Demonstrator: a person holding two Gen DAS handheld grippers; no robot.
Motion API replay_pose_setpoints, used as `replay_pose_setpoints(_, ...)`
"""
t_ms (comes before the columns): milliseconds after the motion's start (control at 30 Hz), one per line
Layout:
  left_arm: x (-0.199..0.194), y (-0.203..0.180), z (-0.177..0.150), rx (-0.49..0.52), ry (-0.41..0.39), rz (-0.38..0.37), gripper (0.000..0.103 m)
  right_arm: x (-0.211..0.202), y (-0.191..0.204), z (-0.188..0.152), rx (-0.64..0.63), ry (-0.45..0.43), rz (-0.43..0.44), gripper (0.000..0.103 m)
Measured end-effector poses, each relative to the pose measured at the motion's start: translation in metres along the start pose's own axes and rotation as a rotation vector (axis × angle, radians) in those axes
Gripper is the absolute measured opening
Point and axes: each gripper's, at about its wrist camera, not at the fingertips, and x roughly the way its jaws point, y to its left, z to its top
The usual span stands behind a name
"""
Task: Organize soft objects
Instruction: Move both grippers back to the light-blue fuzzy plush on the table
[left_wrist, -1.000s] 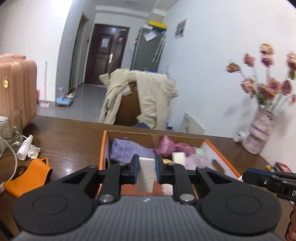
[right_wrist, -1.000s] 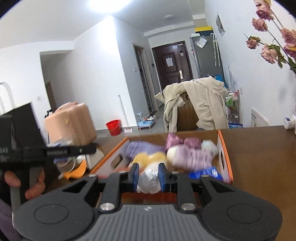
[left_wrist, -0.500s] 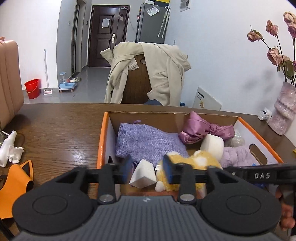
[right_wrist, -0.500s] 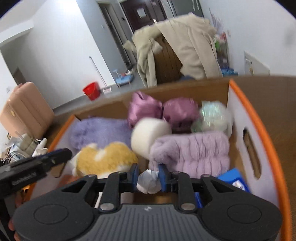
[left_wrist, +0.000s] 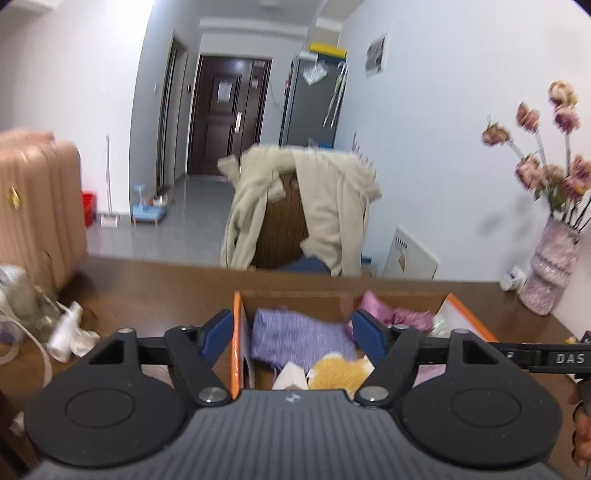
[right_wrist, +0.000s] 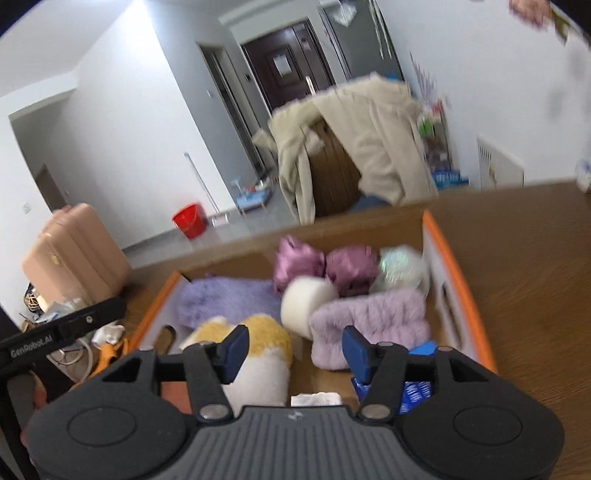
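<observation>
A dark wood-grain table (right_wrist: 535, 266) is carrying an orange-rimmed cardboard box (right_wrist: 460, 291) that is sitting close to its far edge; beyond that edge a wooden chair draped with a beige coat (left_wrist: 332, 206) is blocking the view of the hallway. A ribbed pink suitcase (left_wrist: 33, 206) is standing off the left edge, and a textured pink vase (left_wrist: 552, 266) of dried roses is standing near the far right corner. Inside the box, a woven lavender pouch (right_wrist: 225, 299) is lying along the far left wall, a furry lilac band (right_wrist: 373, 321) toward the right wall, a fuzzy yellow-and-white plush (right_wrist: 258, 350) near the left, two shiny magenta satin bundles (right_wrist: 321, 264) at the far wall, a cream foam cylinder (right_wrist: 306, 299) in the middle, and a crumpled white wad (right_wrist: 316, 399) and a white foam block (left_wrist: 291, 374) by the near wall. The left gripper (left_wrist: 291, 334) is hovering over the box's left rim, jaws spread and holding nothing. The right gripper (right_wrist: 295, 349) is hovering over the box's near part, jaws likewise spread, empty.
</observation>
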Motion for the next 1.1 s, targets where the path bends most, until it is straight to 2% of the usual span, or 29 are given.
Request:
replay_pose_setpoints(167, -0.075, -0.009, 0.005, 0.031, -0.090, 0.018, 0.080, -0.071, 0.015, 0.001, -0.060, -0.097, 0.011, 0.065)
replay_pose_setpoints(300, -0.141, -0.015, -0.028, 0.036, -0.135, -0.017, 0.087, -0.127, 0.024, -0.021, -0.123, -0.167, 0.006, 0.072)
replay_pose_setpoints(367, -0.164, -0.015, -0.048, 0.031, -0.132, -0.023, 0.091, -0.147, 0.026, -0.039, -0.147, -0.178, 0.006, 0.077)
replay_pose_setpoints(467, -0.187, -0.016, -0.082, 0.003, -0.091, -0.001, 0.093, -0.169, 0.032, -0.073, -0.177, -0.166, 0.006, 0.077)
replay_pose_setpoints(633, -0.205, -0.012, -0.141, -0.086, 0.035, -0.019, 0.093, -0.190, 0.037, -0.140, -0.180, -0.179, 0.044, 0.077)
replay_pose_setpoints(733, -0.206, -0.022, -0.171, -0.062, 0.081, 0.047, 0.093, -0.192, 0.035, -0.176, -0.161, -0.113, 0.099, 0.077)
replay_pose_setpoints(833, -0.207, -0.023, -0.185, -0.065, 0.114, 0.039, 0.093, -0.187, 0.033, -0.204, -0.156, -0.042, 0.091, 0.077)
replay_pose_setpoints(967, -0.204, -0.023, -0.190, -0.078, 0.122, 0.024, 0.093, -0.178, 0.029, -0.219, -0.130, 0.003, 0.069, 0.076)
replay_pose_setpoints(1100, -0.188, -0.024, -0.192, -0.104, 0.154, -0.014, 0.091, -0.176, 0.028, -0.216, -0.127, -0.015, 0.067, 0.076)
